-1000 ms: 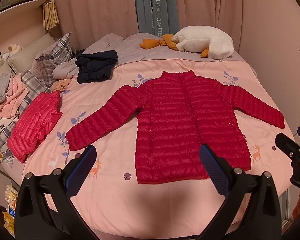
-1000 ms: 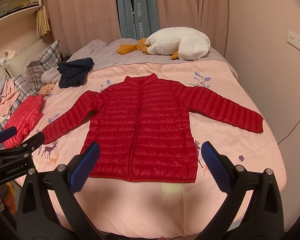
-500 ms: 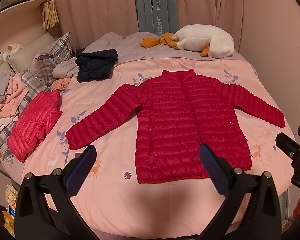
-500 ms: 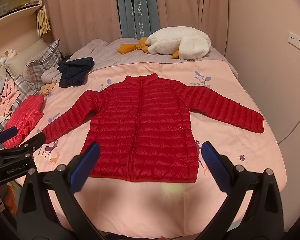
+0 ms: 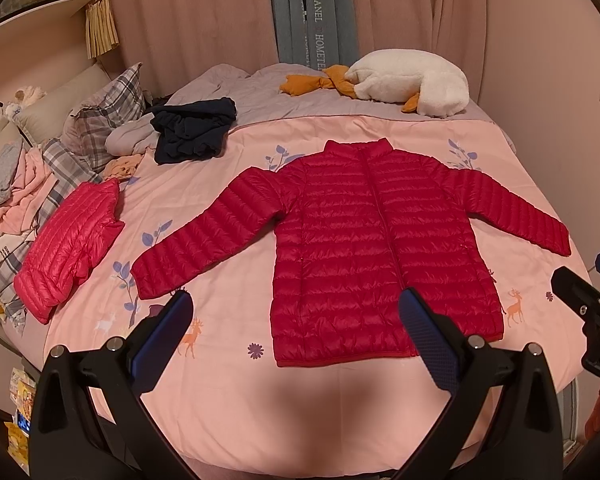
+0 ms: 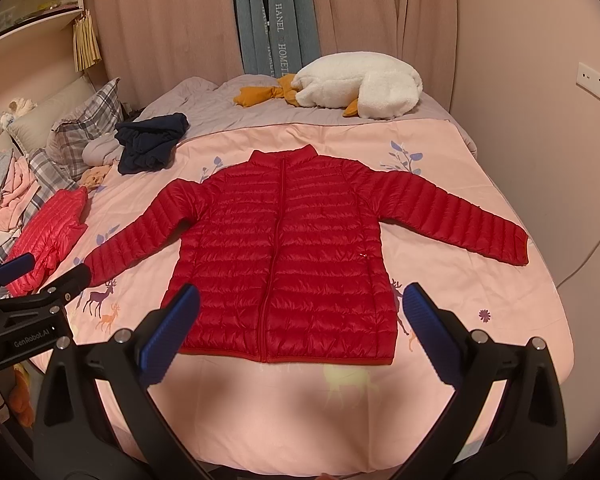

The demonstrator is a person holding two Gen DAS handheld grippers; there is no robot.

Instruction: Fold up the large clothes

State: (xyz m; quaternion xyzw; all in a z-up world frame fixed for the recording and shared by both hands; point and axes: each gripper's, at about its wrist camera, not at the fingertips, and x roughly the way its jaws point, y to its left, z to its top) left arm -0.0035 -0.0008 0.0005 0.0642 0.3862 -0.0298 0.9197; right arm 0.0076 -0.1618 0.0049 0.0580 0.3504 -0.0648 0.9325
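red jacket (image 5: 364,248) spread flat, hem corner seemingly behind left gripper (image 5: 296,332), jaws apart

A bed (image 5: 228,392) with a pink printed sheet carried a red puffer jacket (image 5: 364,248) spread flat, zipped, sleeves out to both sides. To its left lay a folded pink jacket (image 5: 70,244), a dark blue garment (image 5: 192,130), plaid pillows (image 5: 108,112) and loose clothes (image 5: 12,184). A white plush goose (image 5: 412,82) lay at the far edge.

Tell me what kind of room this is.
Most likely a bedroom: a bed with a pink printed sheet, plaid pillows beside a white plush goose, and drawn pink curtains behind.
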